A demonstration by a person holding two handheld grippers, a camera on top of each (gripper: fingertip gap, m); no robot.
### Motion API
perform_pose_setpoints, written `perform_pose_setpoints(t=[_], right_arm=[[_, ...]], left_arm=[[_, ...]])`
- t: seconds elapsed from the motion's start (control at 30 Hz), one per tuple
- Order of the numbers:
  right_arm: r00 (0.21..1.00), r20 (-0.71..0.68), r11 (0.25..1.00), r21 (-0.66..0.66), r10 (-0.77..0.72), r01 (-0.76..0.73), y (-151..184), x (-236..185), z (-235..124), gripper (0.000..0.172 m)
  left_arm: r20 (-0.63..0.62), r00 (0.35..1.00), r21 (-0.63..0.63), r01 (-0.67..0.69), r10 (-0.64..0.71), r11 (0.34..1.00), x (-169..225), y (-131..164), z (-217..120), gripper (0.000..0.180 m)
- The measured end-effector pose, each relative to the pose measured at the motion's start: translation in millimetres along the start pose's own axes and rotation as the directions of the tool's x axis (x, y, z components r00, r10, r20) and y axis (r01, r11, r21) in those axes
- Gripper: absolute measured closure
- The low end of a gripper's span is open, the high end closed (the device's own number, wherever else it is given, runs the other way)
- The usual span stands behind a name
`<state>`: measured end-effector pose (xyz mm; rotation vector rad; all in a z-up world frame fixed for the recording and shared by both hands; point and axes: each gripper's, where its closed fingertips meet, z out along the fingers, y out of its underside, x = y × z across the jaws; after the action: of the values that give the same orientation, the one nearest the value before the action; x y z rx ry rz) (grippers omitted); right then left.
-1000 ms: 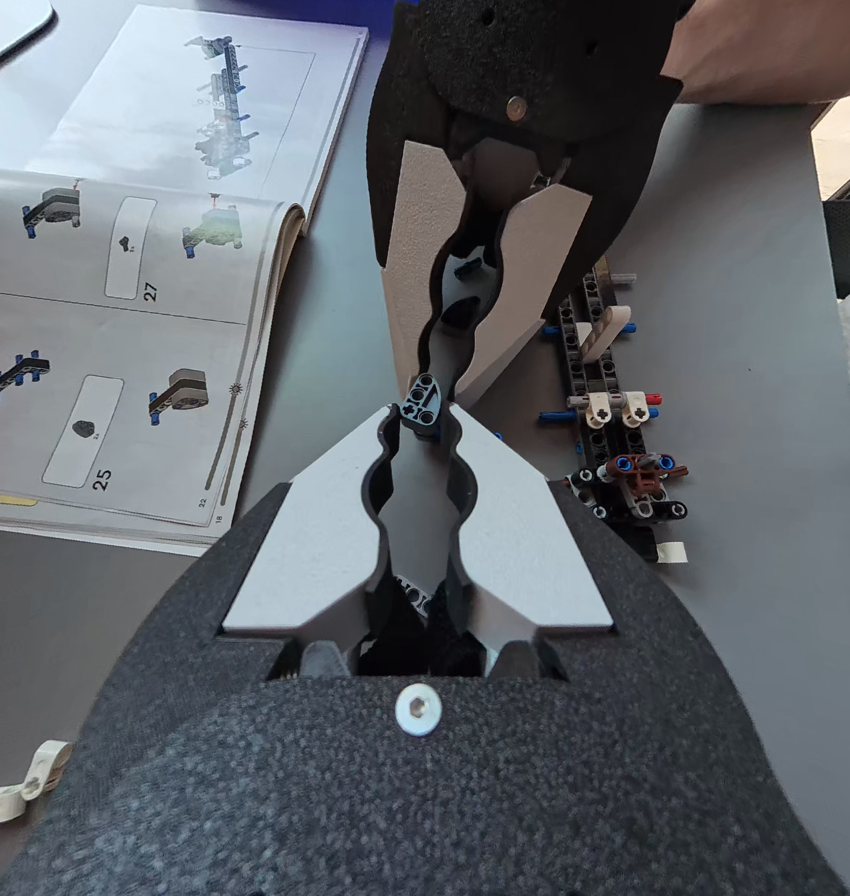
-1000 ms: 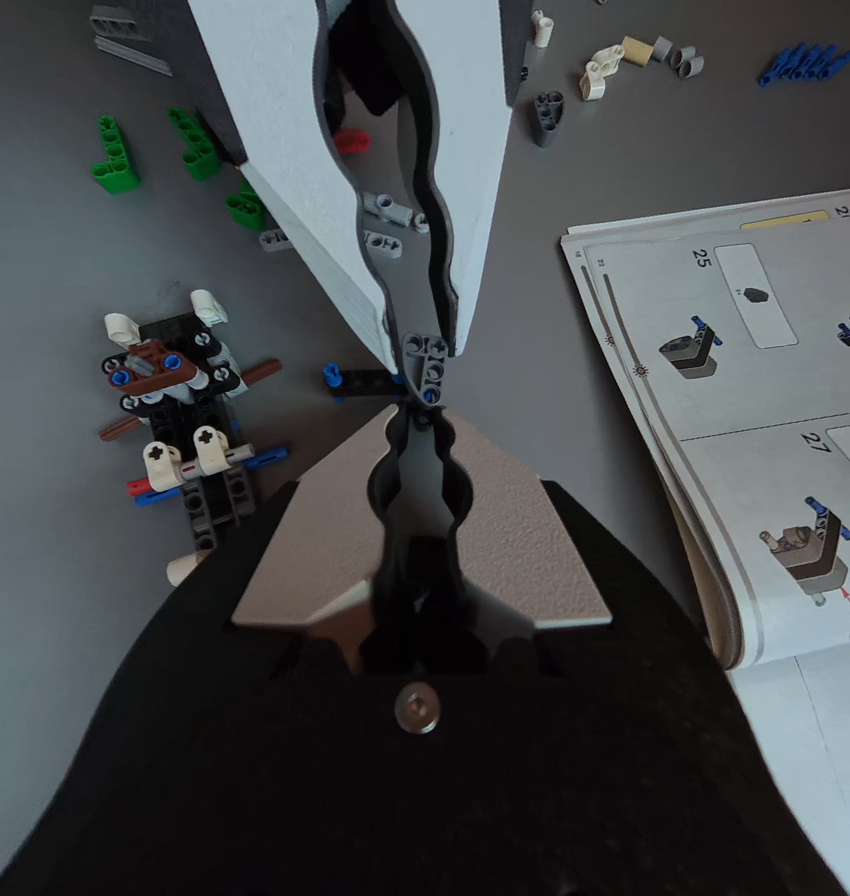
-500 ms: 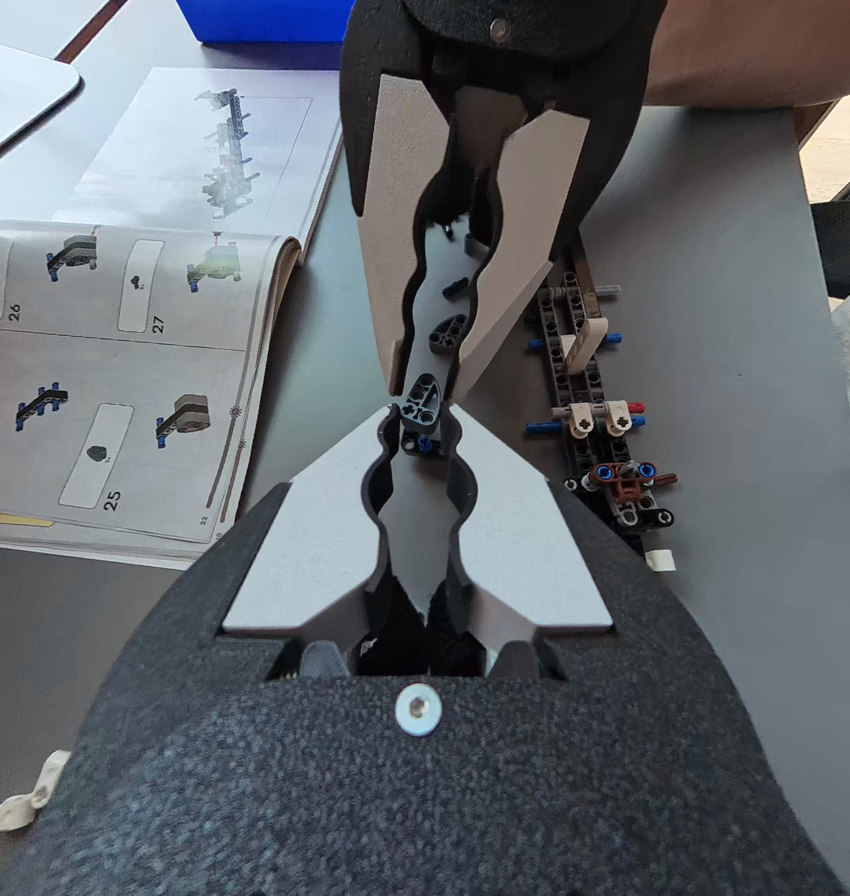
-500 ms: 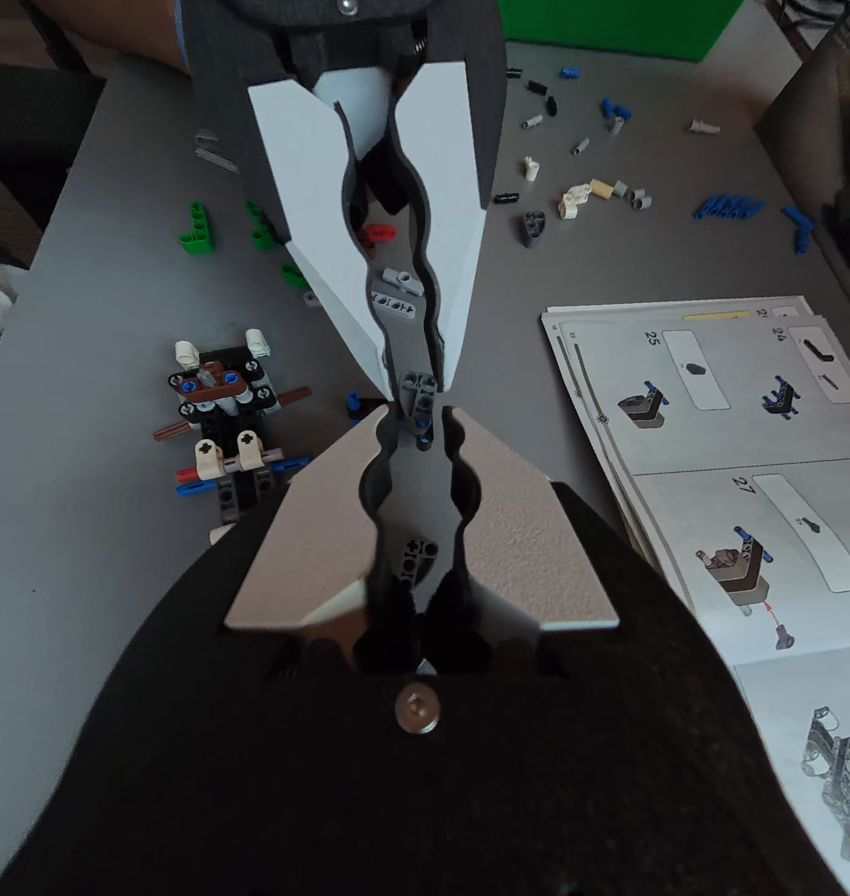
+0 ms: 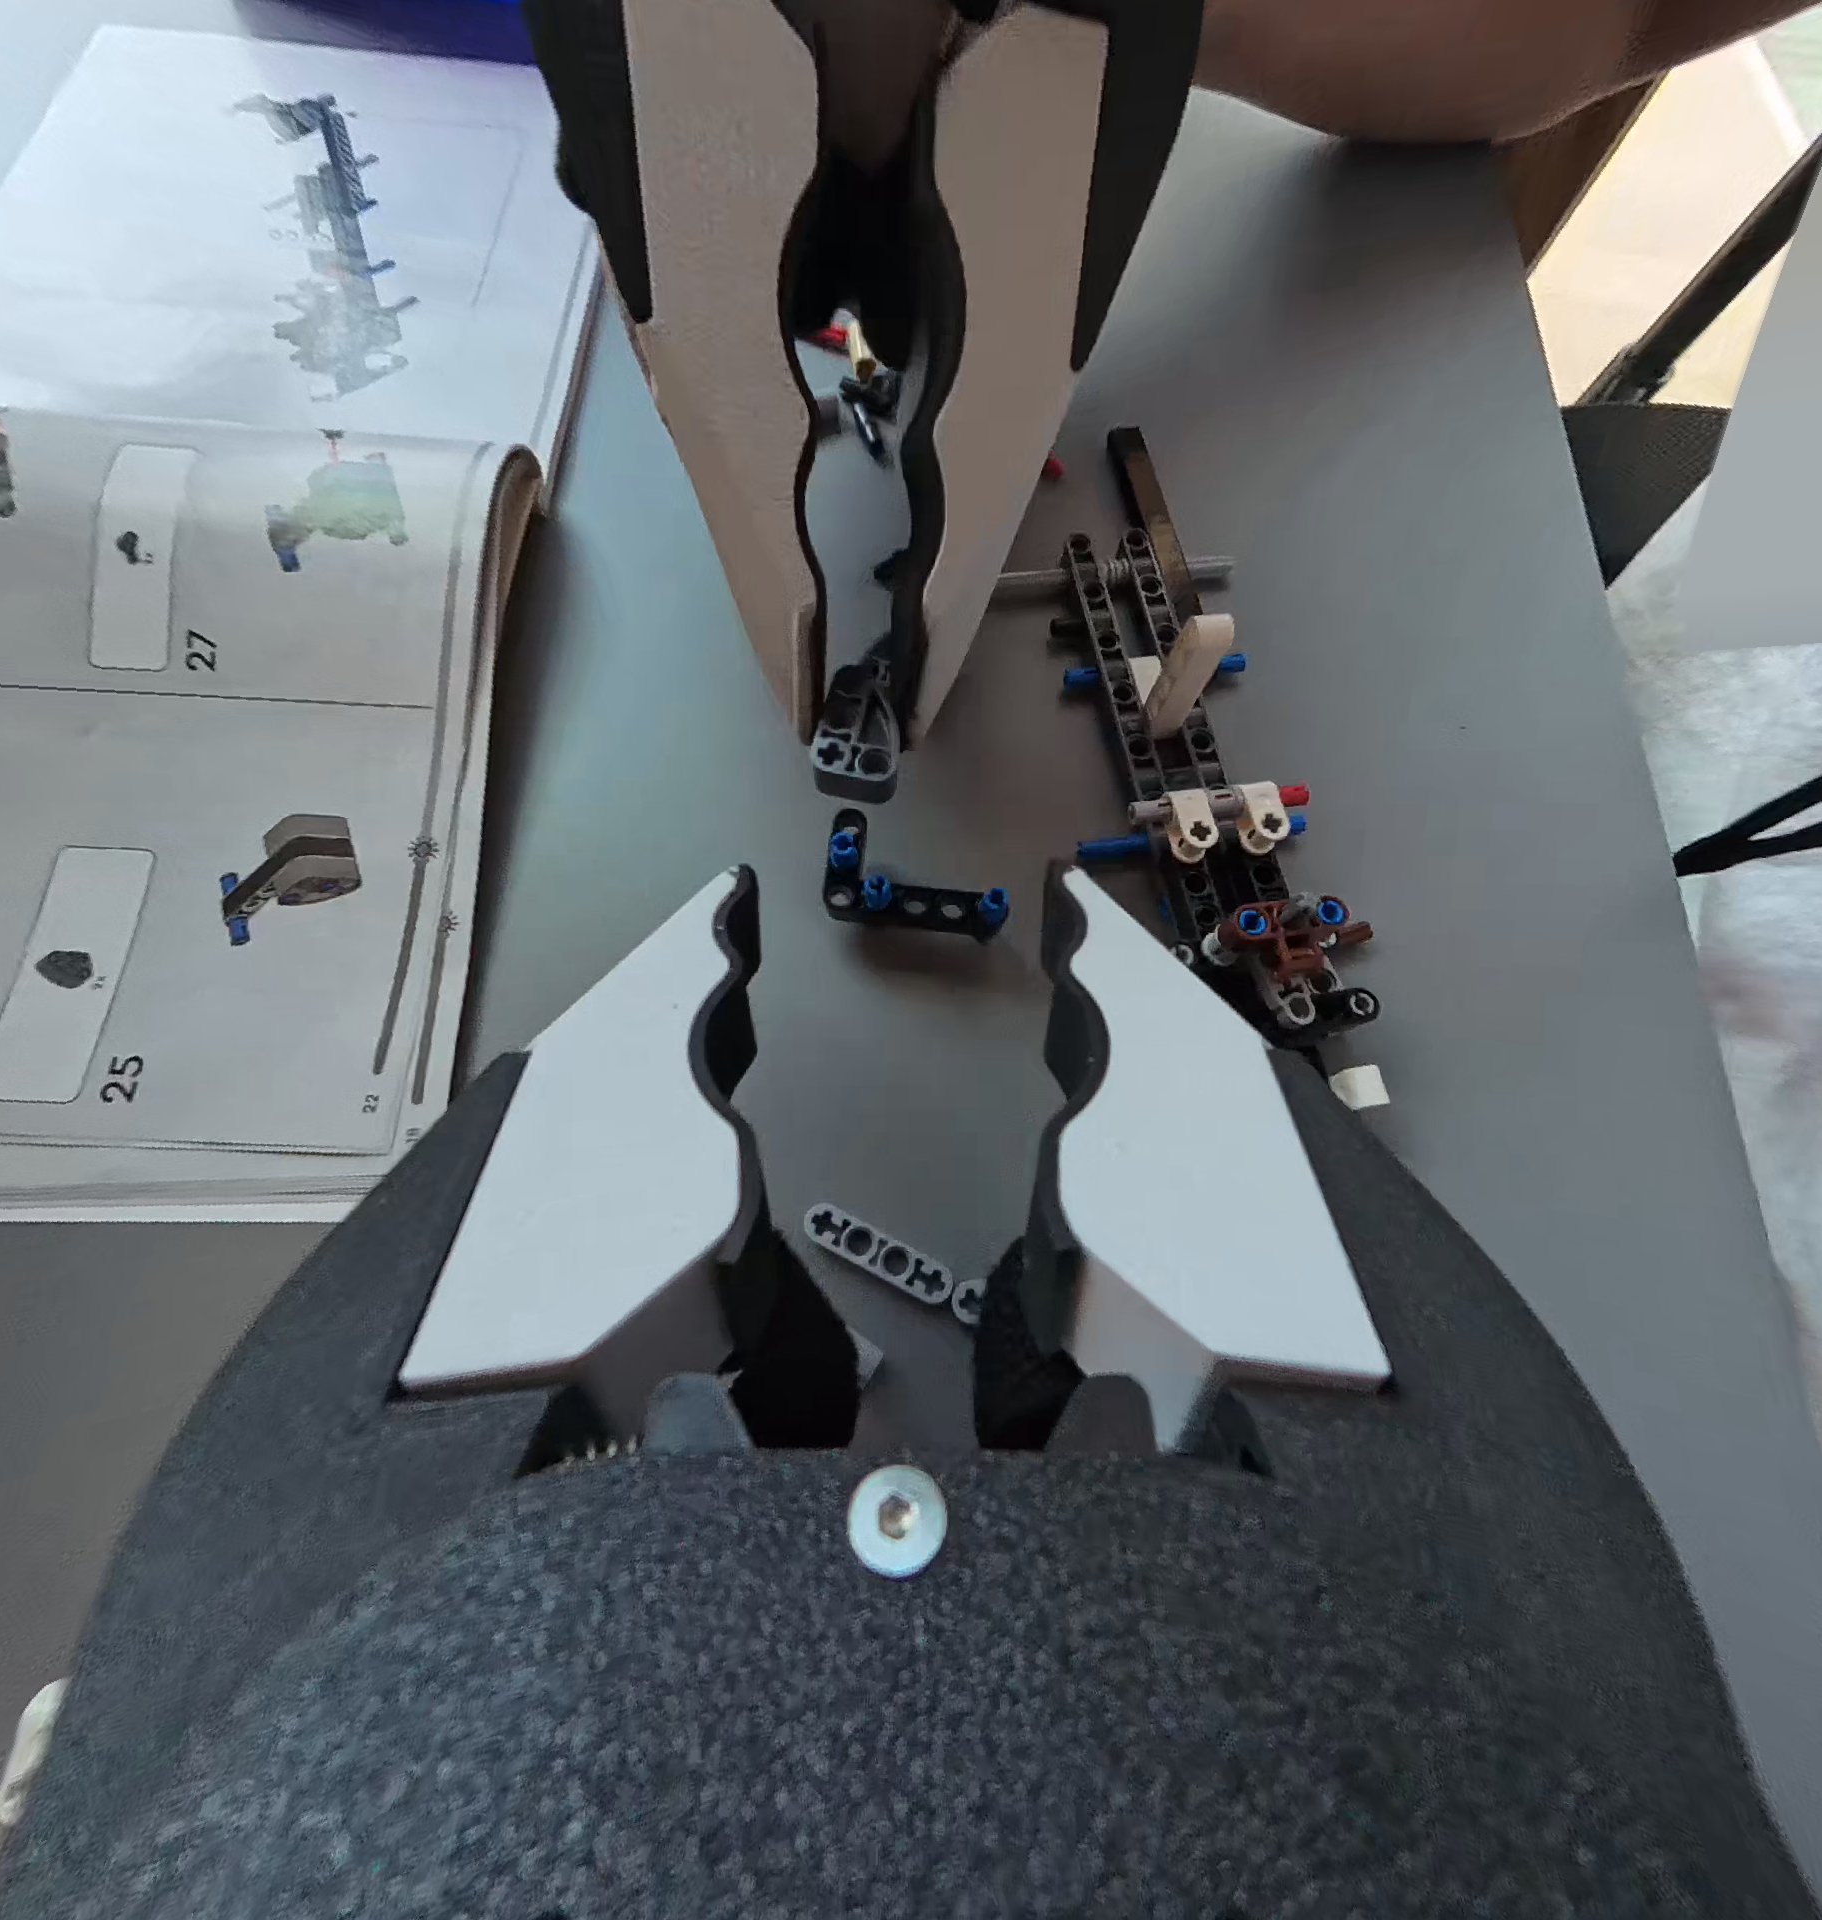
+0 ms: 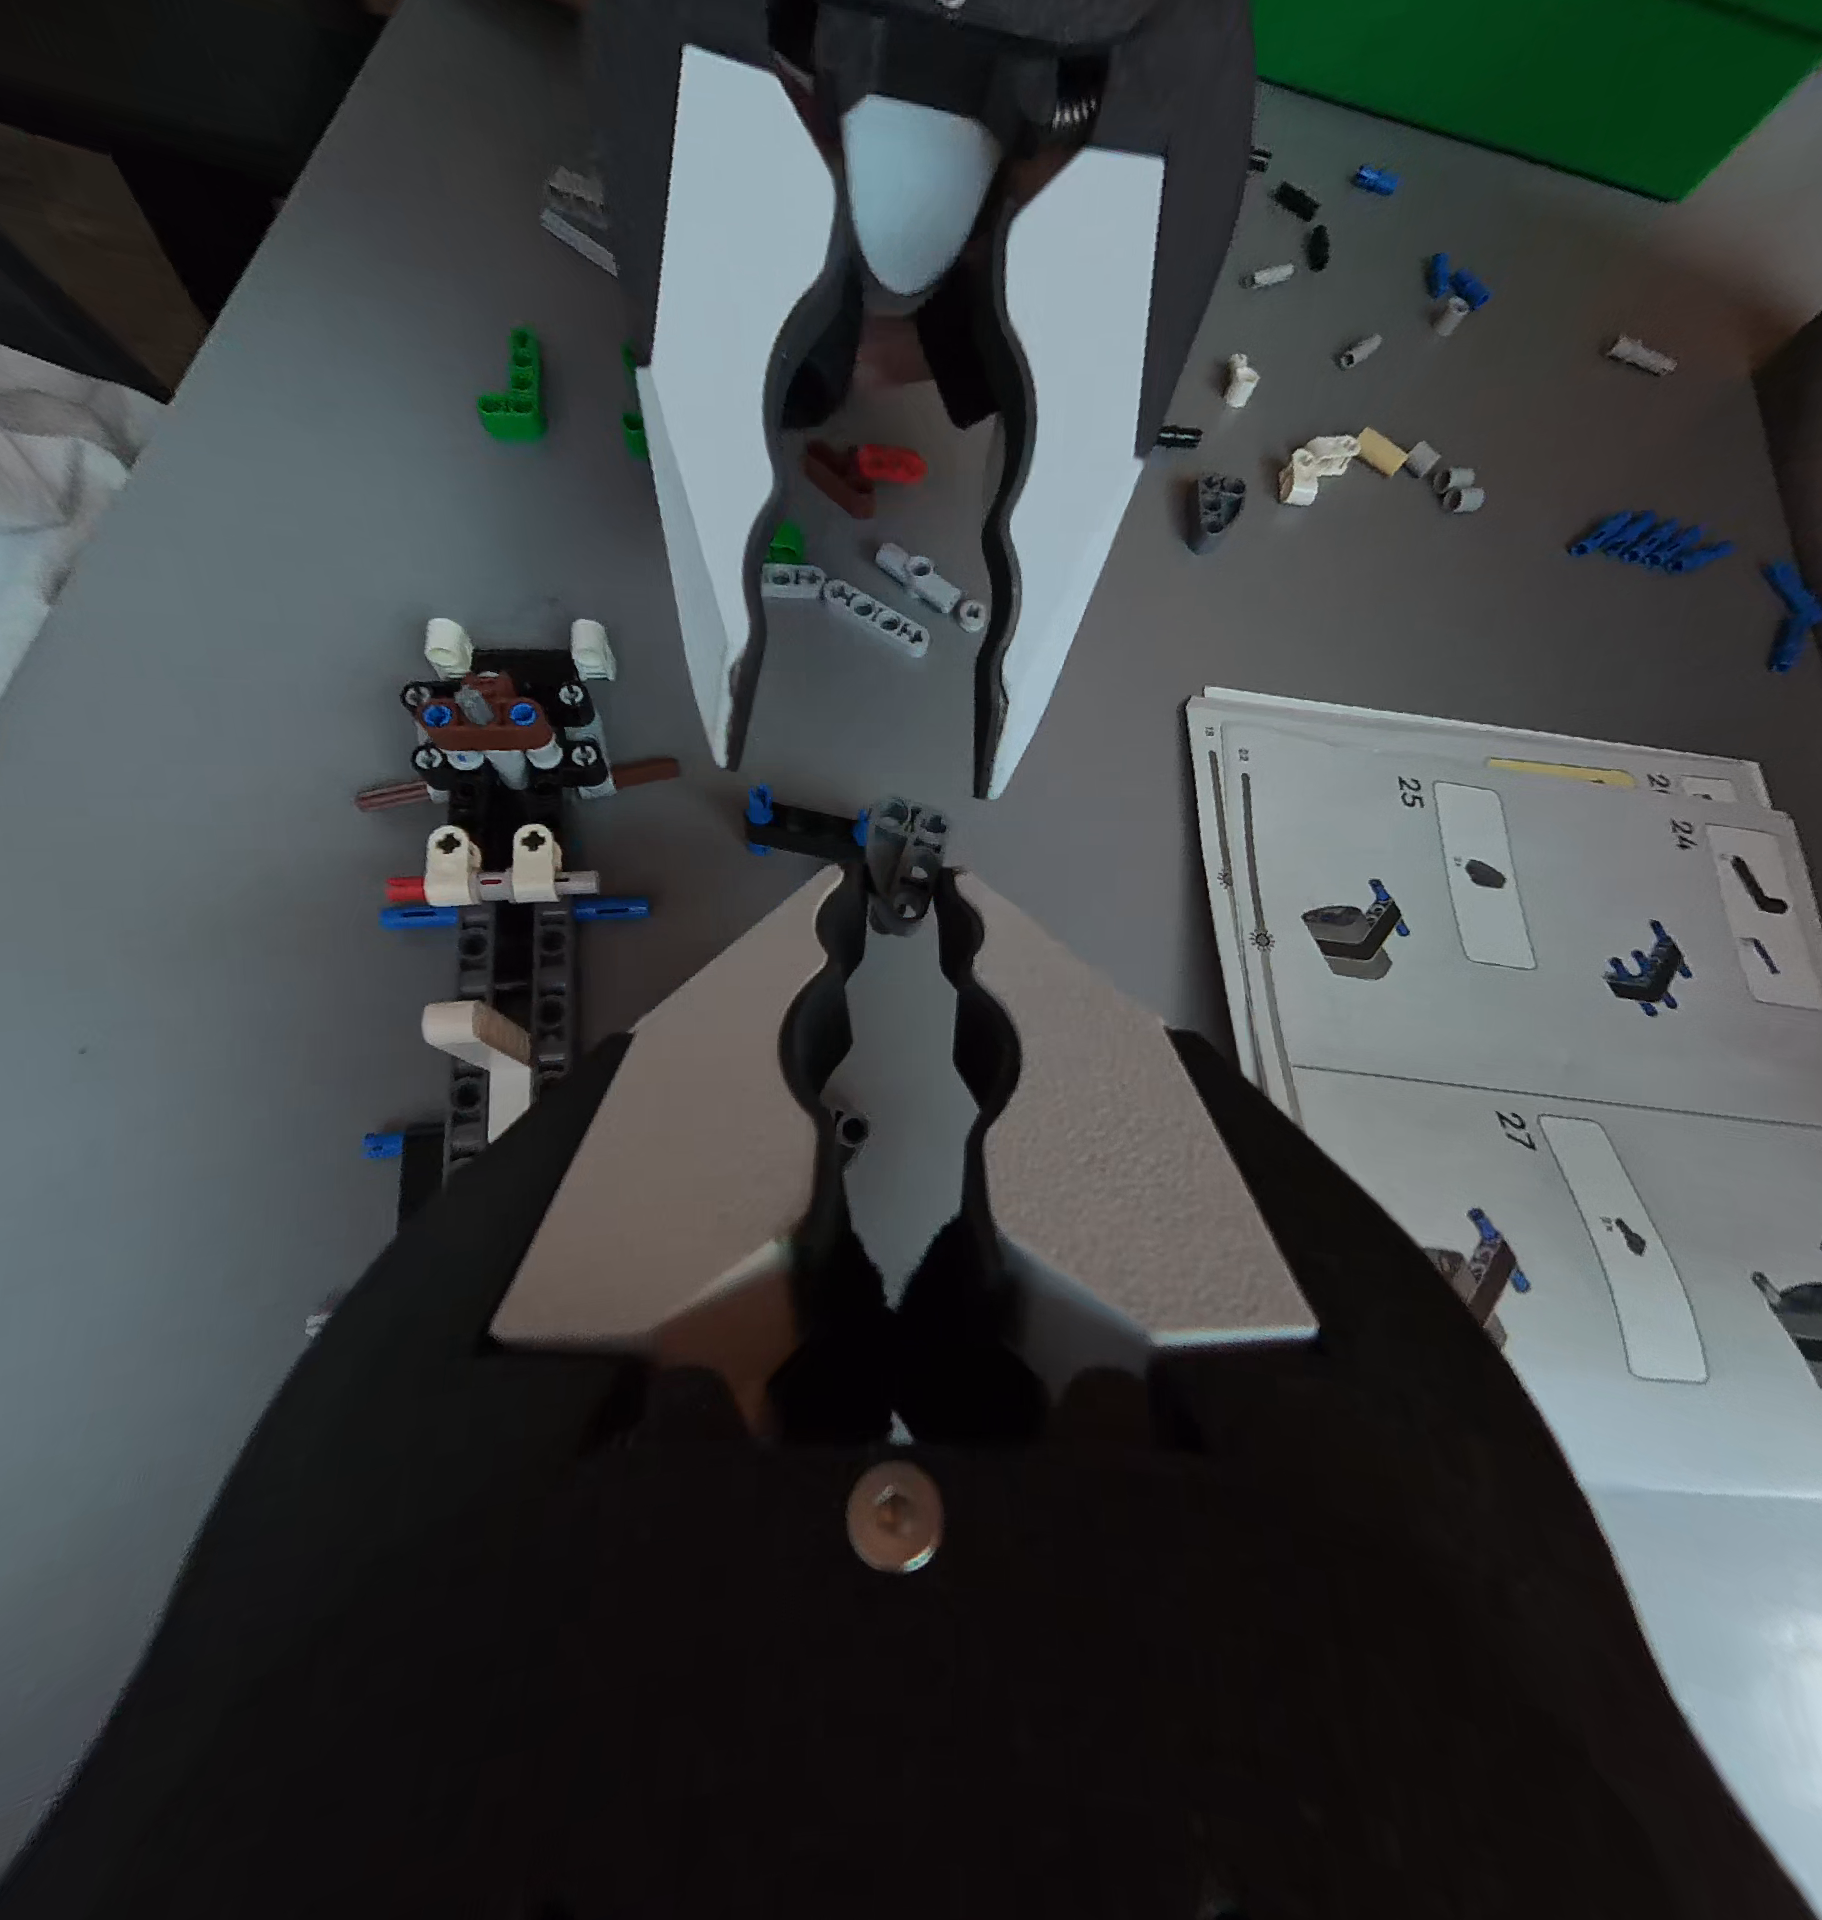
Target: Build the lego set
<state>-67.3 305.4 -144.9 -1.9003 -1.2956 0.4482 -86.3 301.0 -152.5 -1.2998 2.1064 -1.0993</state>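
Observation:
My right gripper [image 6: 899, 883] is shut on a small dark grey triangular piece [image 6: 902, 857], pads pressed on both its sides. In the left wrist view the right gripper [image 5: 863, 727] comes in from the top with that piece [image 5: 855, 743] at its tips. My left gripper [image 5: 902, 894] is open wide and holds nothing. It also shows in the right wrist view [image 6: 860, 764], facing my right gripper. A black L-shaped beam with blue pins [image 5: 912, 904] lies on the grey table between the two grippers, just under the grey piece. It also shows in the right wrist view [image 6: 798, 826].
A long black build with tan, brown and blue parts [image 5: 1198, 810] [image 6: 507, 831] lies beside the grippers. An open instruction booklet [image 5: 211, 727] [image 6: 1509, 987] lies on the other side. Loose green [image 6: 512, 390], red [image 6: 865, 473], grey [image 6: 865, 608] and blue [image 6: 1645, 540] parts lie farther back.
Both grippers met at the dark grey piece, with my left shut on it. My left gripper has opened and drawn back, and the piece now stays in my right gripper.

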Motion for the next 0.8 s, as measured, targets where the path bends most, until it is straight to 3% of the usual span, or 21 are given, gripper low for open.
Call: perform_pose_setpoints(t=[0.03,0.3,0.6,0.8], right_arm=[[0.999,0.048,1.0,-0.005,-0.003,0.003,-0.8,-2.4,0.8,0.16],[0.987,0.155,0.992,-0.113,-0.032,0.05,-2.0,-0.9,7.0,0.16],[0.98,0.19,0.983,-0.157,-0.063,0.093,0.9,-5.0,12.2,0.159],[0.985,0.16,0.981,-0.172,-0.057,0.085,2.4,0.0,14.1,0.159]], left_arm=[[-0.024,1.0,-0.017,0.008,-0.008,1.0,1.1,3.5,0.9,0.12],[-0.081,0.996,-0.134,-0.037,0.027,0.99,4.5,21.6,18.2,0.114],[-0.085,0.994,-0.144,-0.081,0.069,0.986,-2.6,21.3,24.1,0.138],[-0.078,0.993,-0.132,-0.101,0.091,0.986,-3.5,21.2,25.3,0.14]])
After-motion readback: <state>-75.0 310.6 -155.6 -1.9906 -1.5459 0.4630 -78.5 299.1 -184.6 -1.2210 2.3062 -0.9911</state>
